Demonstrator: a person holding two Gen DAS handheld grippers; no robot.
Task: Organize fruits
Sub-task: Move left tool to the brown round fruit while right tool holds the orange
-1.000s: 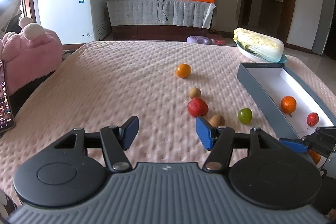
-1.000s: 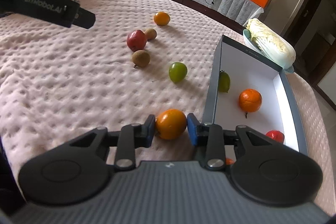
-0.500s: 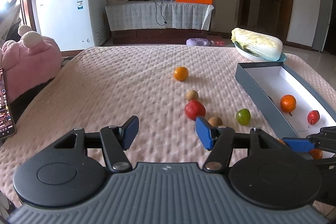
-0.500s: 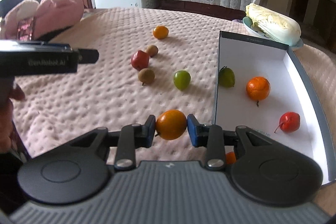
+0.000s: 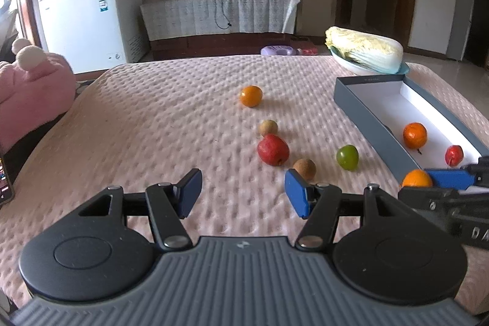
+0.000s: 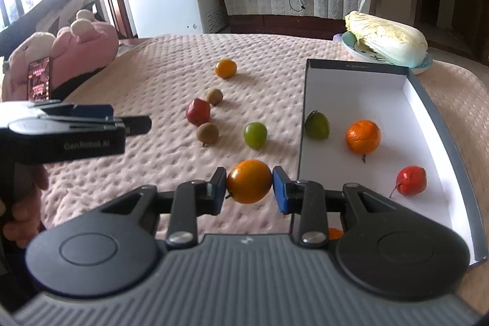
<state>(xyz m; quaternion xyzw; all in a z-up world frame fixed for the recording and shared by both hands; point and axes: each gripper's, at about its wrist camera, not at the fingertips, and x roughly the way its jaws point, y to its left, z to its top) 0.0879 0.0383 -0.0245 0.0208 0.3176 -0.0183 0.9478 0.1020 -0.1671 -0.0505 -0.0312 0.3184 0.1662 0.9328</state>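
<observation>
My right gripper (image 6: pixel 249 187) is shut on an orange (image 6: pixel 249 181) and holds it above the pink cloth, just left of the grey box (image 6: pixel 301 139). The box holds a green fruit (image 6: pixel 317 126), an orange (image 6: pixel 362 137) and a small red fruit (image 6: pixel 411 180). On the cloth lie another orange (image 6: pixel 226 68), a red apple (image 6: pixel 198 111), two brown fruits (image 6: pixel 207 133) and a green fruit (image 6: pixel 255 135). My left gripper (image 5: pixel 243 194) is open and empty above the cloth, near one brown fruit (image 5: pixel 304 169) and the apple (image 5: pixel 273 149).
A cabbage on a plate (image 5: pixel 363 54) lies behind the box (image 5: pixel 366 106). A pink plush toy (image 5: pixel 30 90) and a phone (image 6: pixel 39 79) are at the table's left edge. A white freezer (image 5: pixel 88 20) stands behind the table.
My right gripper has lifted the orange off the cloth and levelled out, staying beside the box. My left gripper has stayed open and risen slightly.
</observation>
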